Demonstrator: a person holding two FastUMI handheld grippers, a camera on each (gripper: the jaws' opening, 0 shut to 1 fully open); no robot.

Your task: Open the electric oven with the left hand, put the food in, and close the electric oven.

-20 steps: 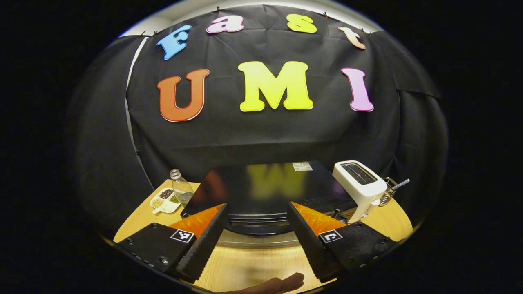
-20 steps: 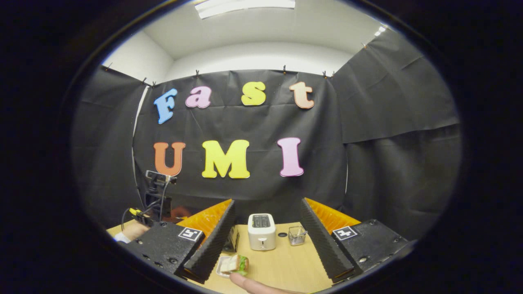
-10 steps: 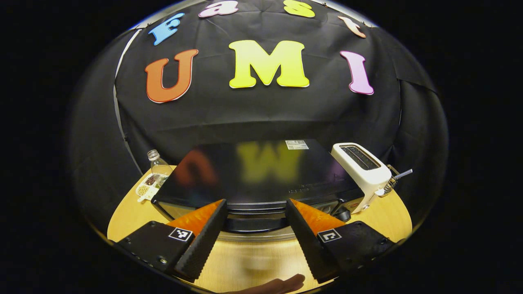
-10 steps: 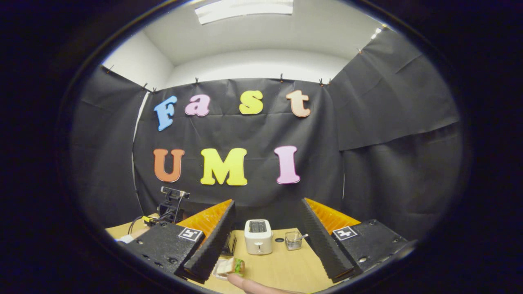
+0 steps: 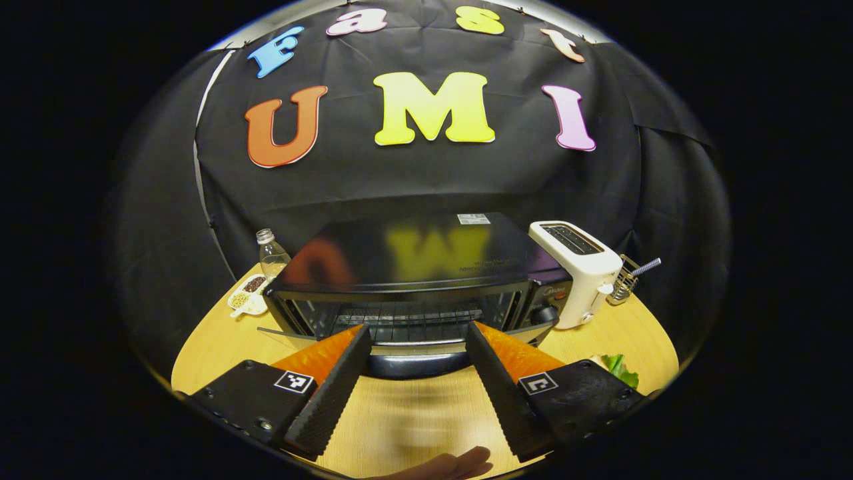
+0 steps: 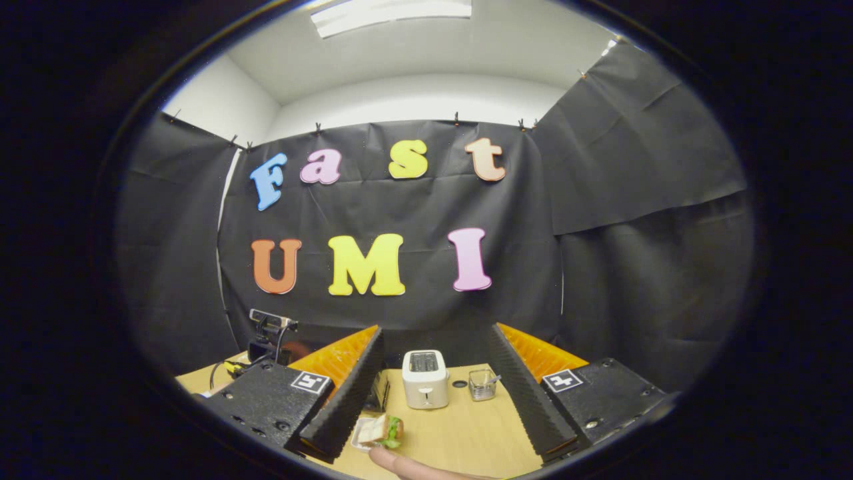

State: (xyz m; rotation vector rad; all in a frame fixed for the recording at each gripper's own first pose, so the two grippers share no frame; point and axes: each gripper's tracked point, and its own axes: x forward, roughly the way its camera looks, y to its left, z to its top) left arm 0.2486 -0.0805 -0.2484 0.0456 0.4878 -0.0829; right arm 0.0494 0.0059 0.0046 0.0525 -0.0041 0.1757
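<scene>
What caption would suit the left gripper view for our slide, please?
Open left gripper faces the oven door handle.

My black oven (image 5: 406,267) sits mid-table, glass door shut, rack visible inside; my sandwich (image 6: 381,430) lies flat on the table.

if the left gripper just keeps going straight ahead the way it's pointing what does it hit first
Most likely the oven's door handle: the dark bar sits right between the open jaws of the left gripper, at the front of the electric oven. How much gap remains is hard to judge from the left gripper view.
</scene>
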